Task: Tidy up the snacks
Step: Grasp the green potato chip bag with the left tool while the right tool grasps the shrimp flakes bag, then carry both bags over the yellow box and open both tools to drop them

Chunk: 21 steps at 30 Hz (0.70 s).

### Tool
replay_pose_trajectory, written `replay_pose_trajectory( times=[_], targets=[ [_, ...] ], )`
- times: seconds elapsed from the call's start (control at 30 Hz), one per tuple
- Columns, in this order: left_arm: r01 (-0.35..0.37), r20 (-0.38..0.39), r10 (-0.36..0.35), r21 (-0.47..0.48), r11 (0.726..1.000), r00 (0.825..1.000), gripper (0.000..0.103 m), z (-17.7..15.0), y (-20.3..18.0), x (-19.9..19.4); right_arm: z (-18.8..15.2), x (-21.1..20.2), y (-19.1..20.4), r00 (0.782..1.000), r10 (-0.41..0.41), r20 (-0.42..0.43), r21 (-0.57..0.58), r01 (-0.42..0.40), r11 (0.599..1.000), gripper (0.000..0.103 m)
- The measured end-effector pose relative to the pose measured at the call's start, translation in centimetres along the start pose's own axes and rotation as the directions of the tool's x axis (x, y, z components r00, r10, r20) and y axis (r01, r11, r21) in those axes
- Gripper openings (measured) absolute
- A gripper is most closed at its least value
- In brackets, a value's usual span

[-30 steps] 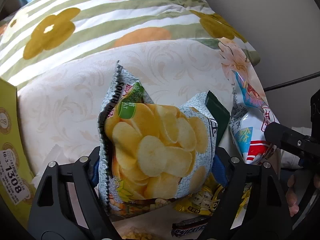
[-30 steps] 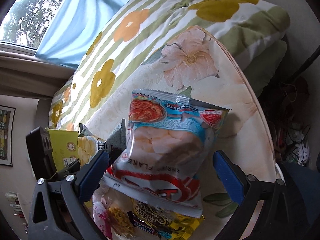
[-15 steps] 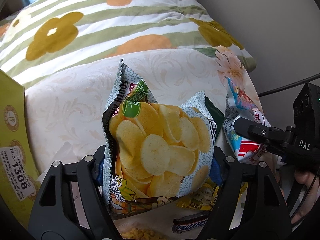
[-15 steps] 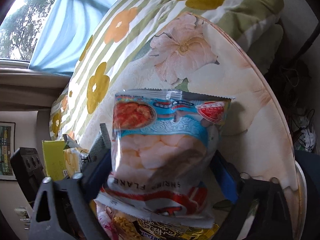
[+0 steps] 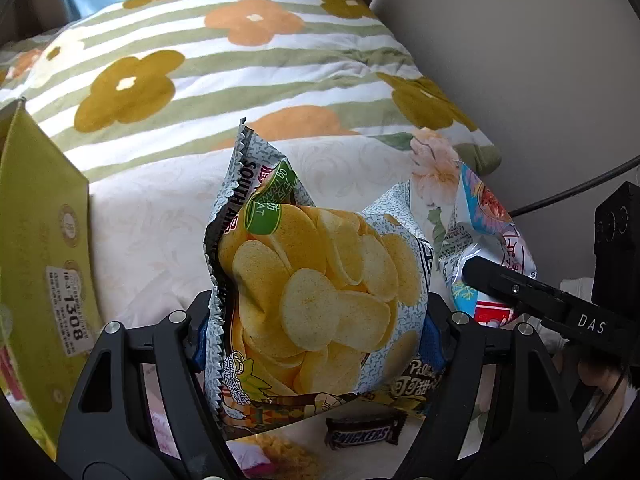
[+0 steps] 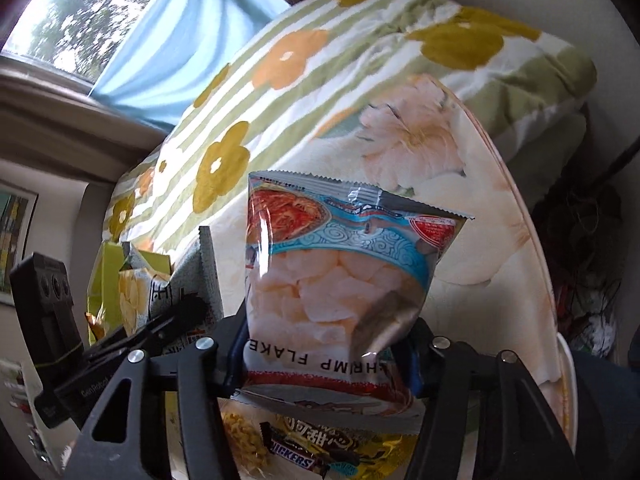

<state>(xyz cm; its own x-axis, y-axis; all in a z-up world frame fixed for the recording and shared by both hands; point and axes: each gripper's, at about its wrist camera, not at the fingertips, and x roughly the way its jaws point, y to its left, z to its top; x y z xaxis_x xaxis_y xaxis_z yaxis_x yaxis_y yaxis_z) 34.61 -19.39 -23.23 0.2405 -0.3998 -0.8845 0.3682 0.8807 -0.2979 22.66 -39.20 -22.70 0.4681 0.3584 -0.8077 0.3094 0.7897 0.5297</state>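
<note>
1. Where the round tabletop (image 5: 160, 216) with its cream floral print meets the wall, piled against its far edge: a white quilt (image 5: 224, 80) striped in green and dotted with mustard and orange flowers.
2. Beyond the quilt, in the right wrist view: a pale blue curtain (image 6: 176, 40) and a window (image 6: 60, 16) onto trees.
3. At the tabletop's left edge, standing upright: an olive-yellow cardboard box (image 5: 40, 248) with a white label.
4. Clamped on a pale patterned potato chip bag (image 5: 316, 280) printed with yellow crisps: the left gripper (image 5: 316, 332), blue pads pressing both lower sides, bag upright and clear of the tabletop.
5. Closing on a clear-and-blue shrimp flake bag (image 6: 340, 280) with a red band at its base: the right gripper (image 6: 324, 352), jaws already dented into the bag's lower sides, bag upright above the tabletop near its right edge.
6. Lying flat at the tabletop's near edge, under both raised bags: a dark brown Snickers bar (image 5: 362, 434) and a yellow snack packet (image 6: 356, 446), the bar resting partly on the packet.
7. Side by side, close but apart: the two raised bags, chip bag left, shrimp bag right.
</note>
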Motion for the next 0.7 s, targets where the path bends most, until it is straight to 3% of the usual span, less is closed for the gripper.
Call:
replay_pose_trajectory(
  times=[0.2,0.4,0.7],
  targets=[
    [-0.022,0.098,0.025,-0.030,0.999,0.995,0.074,-0.7,-1.3,-5.1,-0.1,-3.8,3.1,0.998,0.011,0.060,-0.139,-0.002,0.990,0.055],
    [-0.079,0.209,0.094,-0.077,0.994,0.973,0.074,-1.8,-1.5,-11.5,-0.7,-6.4,7.7,0.994,0.058,0.088,-0.319,-0.027,0.947,0.054],
    [-0.132,0.310,0.183,-0.177,0.975,0.933,0.074,-4.3,3.4,-19.7,-3.1,-7.2,15.8,0.986,0.151,0.070,-0.504,-0.096,0.858,0.054]
  ],
)
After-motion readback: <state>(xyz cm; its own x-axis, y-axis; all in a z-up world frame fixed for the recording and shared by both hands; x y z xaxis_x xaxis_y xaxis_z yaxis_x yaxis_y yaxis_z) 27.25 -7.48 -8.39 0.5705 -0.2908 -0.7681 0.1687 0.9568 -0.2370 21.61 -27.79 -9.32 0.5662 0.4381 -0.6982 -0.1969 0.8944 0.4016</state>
